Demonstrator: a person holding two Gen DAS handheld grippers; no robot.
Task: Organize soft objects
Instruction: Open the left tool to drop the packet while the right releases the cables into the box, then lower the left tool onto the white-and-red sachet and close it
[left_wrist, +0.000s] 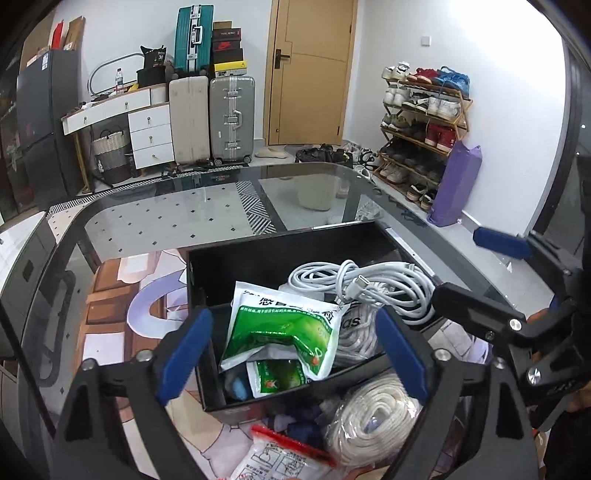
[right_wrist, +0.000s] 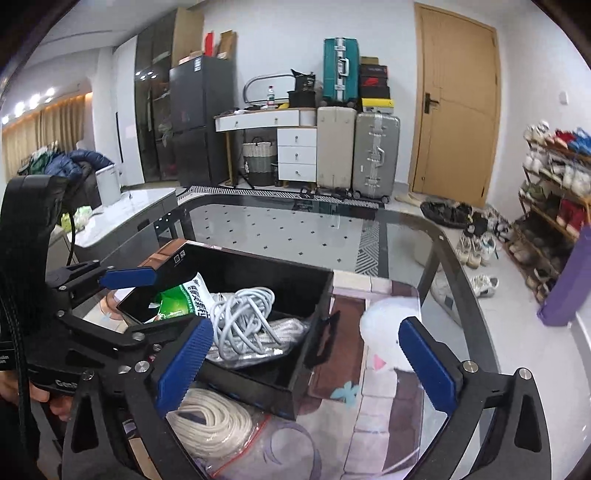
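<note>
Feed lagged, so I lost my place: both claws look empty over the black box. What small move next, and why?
Probably lower the left claw onto the bagged rope coil lying outside the black box. Both claws stand open and hold nothing; the green packet and white cable are already inside.

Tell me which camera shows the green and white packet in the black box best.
The left wrist view: the green and white packet lies nearly whole inside the black box, its print facing the camera. The right wrist view shows only a corner of it, partly hidden behind the left gripper and the white cable.
</note>
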